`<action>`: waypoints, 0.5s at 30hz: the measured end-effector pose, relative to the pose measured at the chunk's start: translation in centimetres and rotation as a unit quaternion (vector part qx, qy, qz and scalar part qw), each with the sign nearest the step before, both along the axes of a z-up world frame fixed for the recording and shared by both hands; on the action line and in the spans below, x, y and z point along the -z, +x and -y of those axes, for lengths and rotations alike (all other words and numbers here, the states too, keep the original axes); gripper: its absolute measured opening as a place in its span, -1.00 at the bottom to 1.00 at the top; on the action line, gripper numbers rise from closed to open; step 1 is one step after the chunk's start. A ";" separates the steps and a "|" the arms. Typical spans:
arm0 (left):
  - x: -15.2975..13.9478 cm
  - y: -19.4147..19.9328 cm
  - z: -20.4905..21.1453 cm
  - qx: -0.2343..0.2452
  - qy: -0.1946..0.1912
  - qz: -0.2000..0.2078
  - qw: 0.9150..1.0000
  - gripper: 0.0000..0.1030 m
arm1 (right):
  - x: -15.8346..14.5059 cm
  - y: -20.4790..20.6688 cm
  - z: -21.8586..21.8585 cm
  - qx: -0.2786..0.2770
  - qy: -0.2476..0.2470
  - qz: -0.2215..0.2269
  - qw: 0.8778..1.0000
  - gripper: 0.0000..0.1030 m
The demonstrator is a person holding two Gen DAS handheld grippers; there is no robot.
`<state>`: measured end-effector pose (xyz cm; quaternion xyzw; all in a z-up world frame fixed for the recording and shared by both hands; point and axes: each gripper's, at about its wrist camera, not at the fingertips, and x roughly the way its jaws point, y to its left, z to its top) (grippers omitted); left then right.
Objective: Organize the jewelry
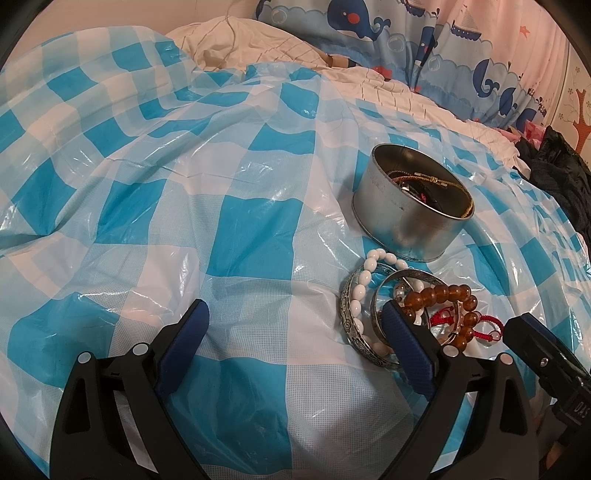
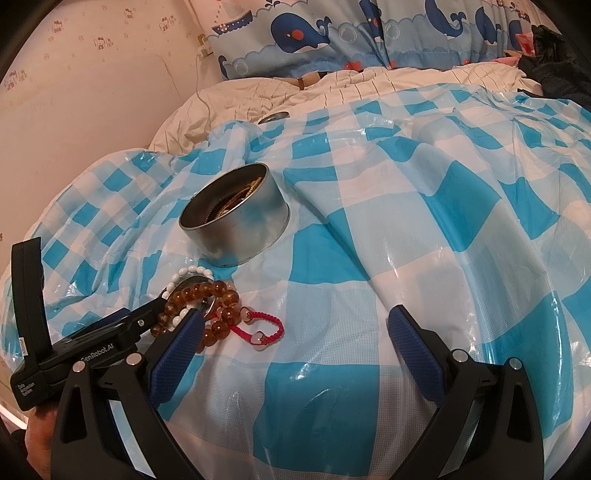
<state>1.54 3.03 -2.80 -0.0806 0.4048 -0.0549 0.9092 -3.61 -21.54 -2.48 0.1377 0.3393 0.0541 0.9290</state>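
Note:
A round metal tin (image 1: 410,221) (image 2: 240,225) sits on the blue-and-white checked plastic sheet (image 1: 221,221) and holds several chains and bracelets. In front of it lies a pile of jewelry: a white bead bracelet (image 1: 360,291) (image 2: 192,272), two engraved silver bangles (image 1: 354,332), an amber bead bracelet (image 1: 443,295) (image 2: 201,291) and a red cord bracelet (image 1: 487,326) (image 2: 264,328). My left gripper (image 1: 295,314) is open, its right finger resting over the bangles. Just right of the pile, my right gripper (image 2: 295,321) is open with nothing between its fingers.
The sheet covers a cream quilt (image 1: 258,40) on a bed. A whale-print pillow (image 2: 332,33) lies at the head, dark clothing (image 1: 557,173) at the side. A small round metal lid (image 2: 273,117) rests on the quilt behind the sheet.

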 end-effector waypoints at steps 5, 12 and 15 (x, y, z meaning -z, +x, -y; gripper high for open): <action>0.0 -0.2 -0.4 0.002 -0.009 0.003 1.000 0.76 | 0.3 0.8 -1.1 -0.001 -0.006 -0.007 1.000 0.86; 0.0 -0.8 -1.2 0.006 -0.029 0.009 1.000 0.77 | 0.2 0.8 -1.3 -0.004 0.000 -0.006 1.000 0.86; 0.0 -1.0 -1.3 0.007 -0.028 0.009 1.000 0.77 | 0.2 0.8 -1.4 -0.004 0.001 -0.006 1.000 0.86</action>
